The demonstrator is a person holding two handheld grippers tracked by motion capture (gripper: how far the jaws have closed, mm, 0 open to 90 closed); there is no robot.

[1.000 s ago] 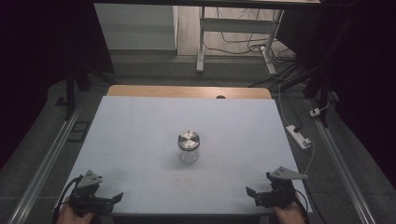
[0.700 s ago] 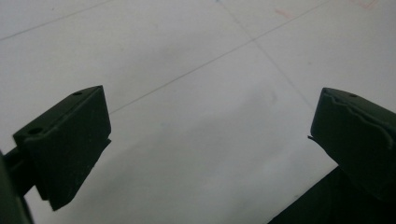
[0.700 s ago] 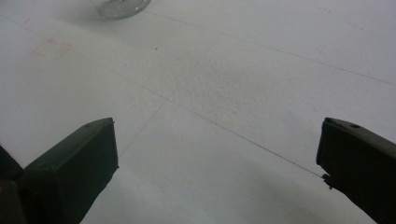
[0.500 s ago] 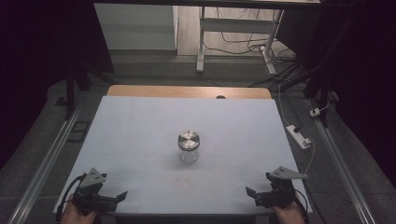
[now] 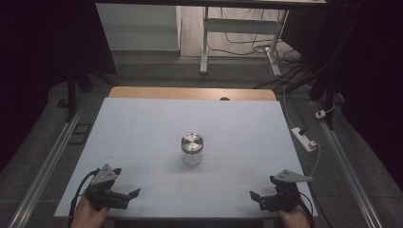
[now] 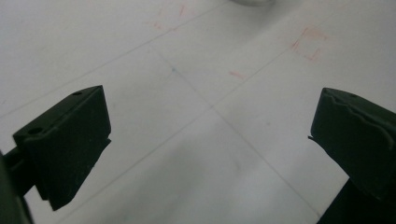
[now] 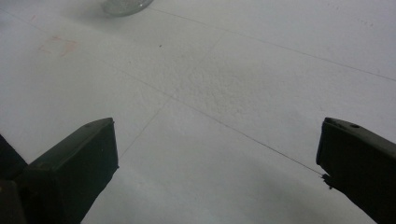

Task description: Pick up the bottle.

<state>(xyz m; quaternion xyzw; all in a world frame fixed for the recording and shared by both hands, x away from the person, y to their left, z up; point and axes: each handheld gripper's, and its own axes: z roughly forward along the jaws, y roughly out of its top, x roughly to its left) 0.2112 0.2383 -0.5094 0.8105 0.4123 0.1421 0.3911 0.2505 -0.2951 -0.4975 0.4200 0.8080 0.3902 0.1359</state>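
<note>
A clear glass jar (image 5: 192,151) with a silver metal lid (image 5: 192,142) stands upright in the middle of the white table (image 5: 142,128). My left gripper (image 5: 126,182) rests at the near left corner, open, with nothing between its jaws. At the near right corner my right gripper (image 5: 262,188) is open and empty too. In the left gripper view the gripper (image 6: 210,135) has its jaws wide apart over bare table, and the jar's base (image 6: 252,2) peeks in at the top edge. The right gripper (image 7: 217,154) is spread just as wide, with the jar (image 7: 126,5) at top left.
A white power strip (image 5: 304,138) with its cable lies just off the table's right edge. A wooden strip (image 5: 190,93) borders the far edge. Metal rails (image 5: 47,161) run along both sides. Faint pencil lines and red marks (image 6: 308,42) cross the surface.
My left gripper has shifted a little to the right and forward. The right gripper and the jar have stayed put.
</note>
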